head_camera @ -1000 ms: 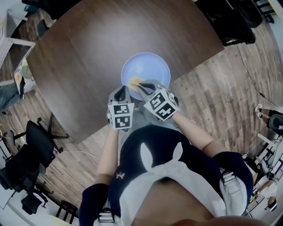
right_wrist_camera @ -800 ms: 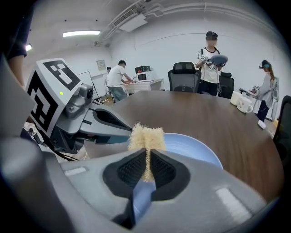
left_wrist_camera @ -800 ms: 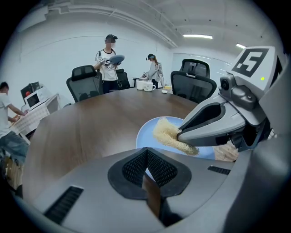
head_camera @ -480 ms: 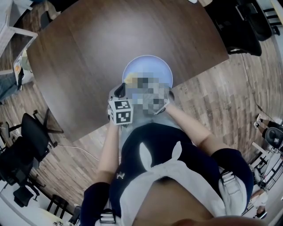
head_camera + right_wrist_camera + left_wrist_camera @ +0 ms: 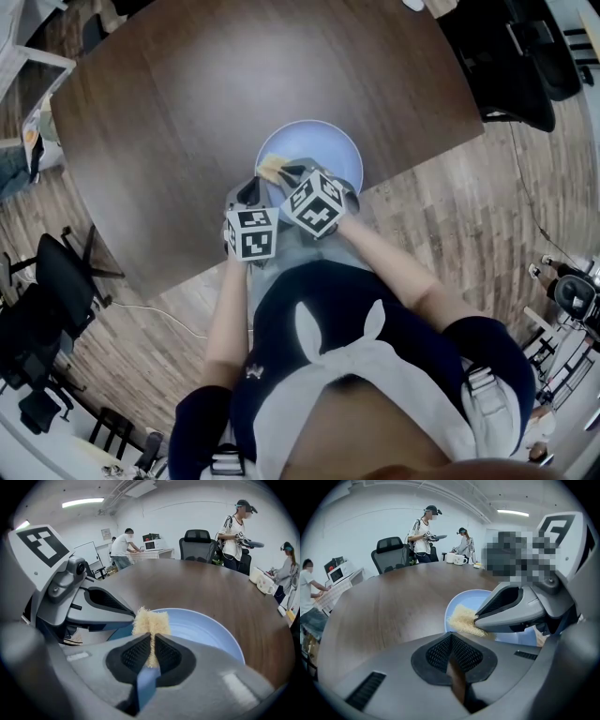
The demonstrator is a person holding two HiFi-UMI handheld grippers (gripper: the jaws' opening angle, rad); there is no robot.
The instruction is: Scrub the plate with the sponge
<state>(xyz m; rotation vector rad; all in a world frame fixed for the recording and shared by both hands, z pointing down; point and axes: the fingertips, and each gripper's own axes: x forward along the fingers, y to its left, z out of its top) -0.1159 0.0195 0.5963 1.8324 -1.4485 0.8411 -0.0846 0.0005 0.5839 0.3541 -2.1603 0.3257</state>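
Right gripper (image 5: 151, 641) fingers clamp the sponge (image 5: 150, 620); left gripper (image 5: 451, 637) seems closed on the plate (image 5: 206, 630) at 7 o'clock. Scrub firmly toward 3 o'clock.

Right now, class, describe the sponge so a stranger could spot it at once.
On the dark wooden table sits a pale blue plate. Over its near-left edge, pinched in the right gripper, is the sponge: small, yellowish and fuzzy, unlike the smooth plate around it.

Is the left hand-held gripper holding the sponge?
No, the jaws of the right hand-held gripper clamp the sponge over the plate.
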